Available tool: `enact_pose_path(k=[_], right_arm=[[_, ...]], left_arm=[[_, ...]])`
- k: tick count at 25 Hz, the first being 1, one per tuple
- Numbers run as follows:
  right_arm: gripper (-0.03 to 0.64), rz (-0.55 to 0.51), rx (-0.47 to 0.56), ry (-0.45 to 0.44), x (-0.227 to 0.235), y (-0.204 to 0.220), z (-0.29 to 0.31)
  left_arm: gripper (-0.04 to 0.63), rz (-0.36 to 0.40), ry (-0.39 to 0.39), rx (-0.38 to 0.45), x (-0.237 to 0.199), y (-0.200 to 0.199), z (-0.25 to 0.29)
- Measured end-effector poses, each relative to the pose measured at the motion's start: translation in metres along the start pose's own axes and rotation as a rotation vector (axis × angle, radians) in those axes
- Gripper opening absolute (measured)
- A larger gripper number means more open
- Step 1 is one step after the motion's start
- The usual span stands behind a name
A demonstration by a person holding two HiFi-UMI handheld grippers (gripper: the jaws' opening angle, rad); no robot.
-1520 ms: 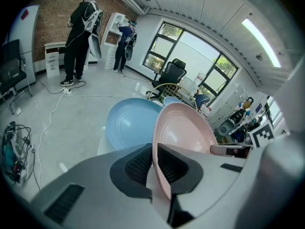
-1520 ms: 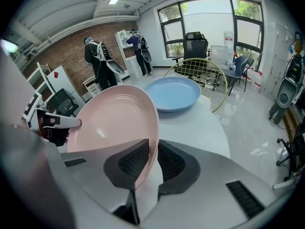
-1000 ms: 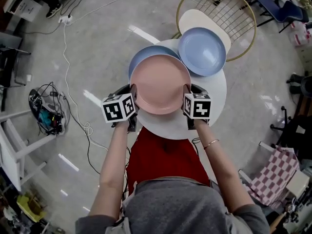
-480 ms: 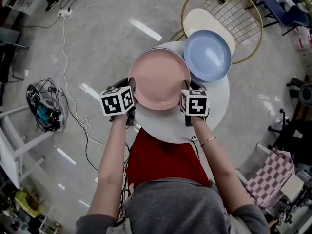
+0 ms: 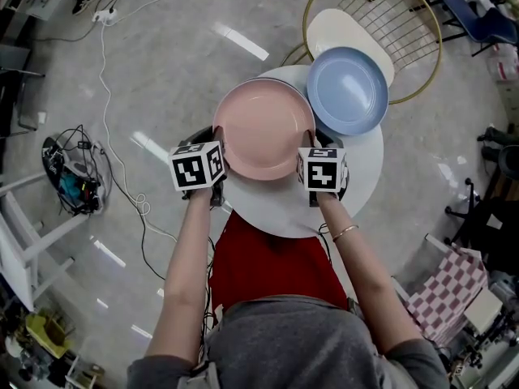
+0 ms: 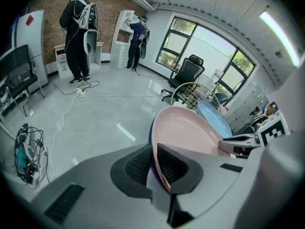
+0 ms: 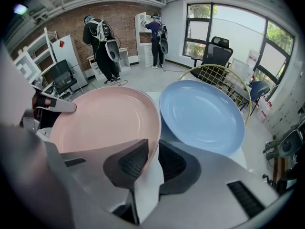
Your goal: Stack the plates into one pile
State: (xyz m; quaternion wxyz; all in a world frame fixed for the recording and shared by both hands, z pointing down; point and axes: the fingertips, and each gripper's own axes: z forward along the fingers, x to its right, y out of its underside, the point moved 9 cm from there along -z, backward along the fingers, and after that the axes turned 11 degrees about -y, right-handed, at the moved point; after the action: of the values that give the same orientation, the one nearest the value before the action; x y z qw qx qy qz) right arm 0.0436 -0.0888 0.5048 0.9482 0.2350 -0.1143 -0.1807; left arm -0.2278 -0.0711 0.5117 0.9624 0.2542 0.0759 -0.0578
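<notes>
A pink plate sits over the left part of the round white table, with a gripper on each side of its near rim. My left gripper has the pink rim between its pads; its jaws are closing and press on it. A dark blue edge shows just beneath that rim. My right gripper has the opposite rim between its jaws, which are opening, with a gap beside the rim. A light blue plate lies alone at the table's far right, also in the right gripper view.
A gold wire chair with a cream seat stands behind the table. Cables run over the floor at the left, near a white stool. A checkered cloth is at the right. Two people stand far off by a brick wall.
The pink plate has moved away from me with both grippers and now covers the blue plate that showed behind it a second ago.
</notes>
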Motion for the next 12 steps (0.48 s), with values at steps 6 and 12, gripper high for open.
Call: enact_pose_path(k=[6, 12], right_arm=[[0.078, 0.003, 0.002, 0.003, 0.0013, 0.0035, 0.0000], [0.078, 0.002, 0.015, -0.003, -0.0030, 0.0045, -0.0029]], left_arm=[[0.052, 0.018, -0.007, 0.009, 0.0034, -0.0005, 0.0020], [0.100, 0.059, -0.034, 0.021, 0.0049, -0.0004, 0.0001]])
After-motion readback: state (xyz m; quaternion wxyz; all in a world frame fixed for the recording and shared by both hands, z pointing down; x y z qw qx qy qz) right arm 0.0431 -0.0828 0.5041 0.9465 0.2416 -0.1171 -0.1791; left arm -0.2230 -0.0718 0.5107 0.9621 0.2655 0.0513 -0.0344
